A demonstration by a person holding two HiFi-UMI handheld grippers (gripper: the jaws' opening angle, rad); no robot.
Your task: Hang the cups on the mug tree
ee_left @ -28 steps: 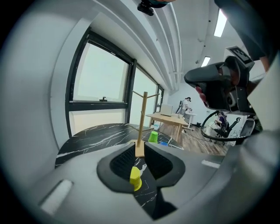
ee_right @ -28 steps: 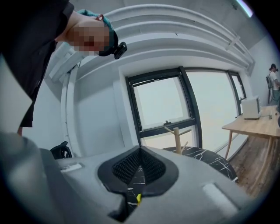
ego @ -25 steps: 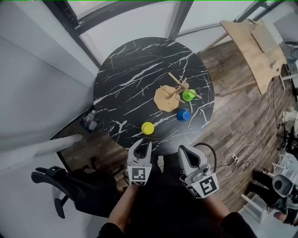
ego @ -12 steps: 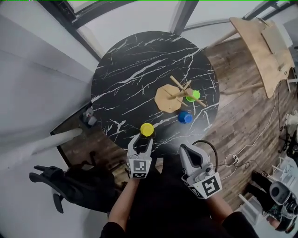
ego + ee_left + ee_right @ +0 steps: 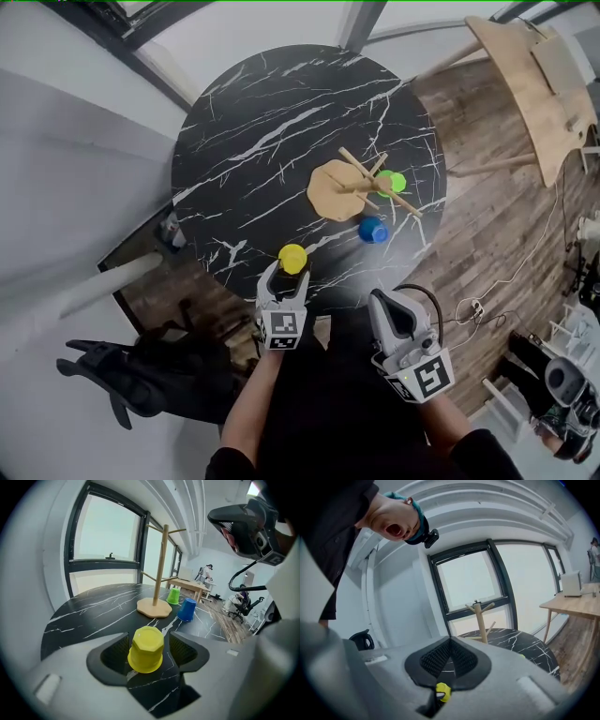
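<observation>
The left gripper (image 5: pixel 285 277), whose jaws have just been opening wide, straddles the upturned yellow cup (image 5: pixel 292 257) at the black marble table's (image 5: pixel 244 141) lower edge, pads not touching, likely to grip it for the mug tree (image 5: pixel 337 187). The right gripper (image 5: pixel 386 307), lower right, hangs closed and empty
</observation>
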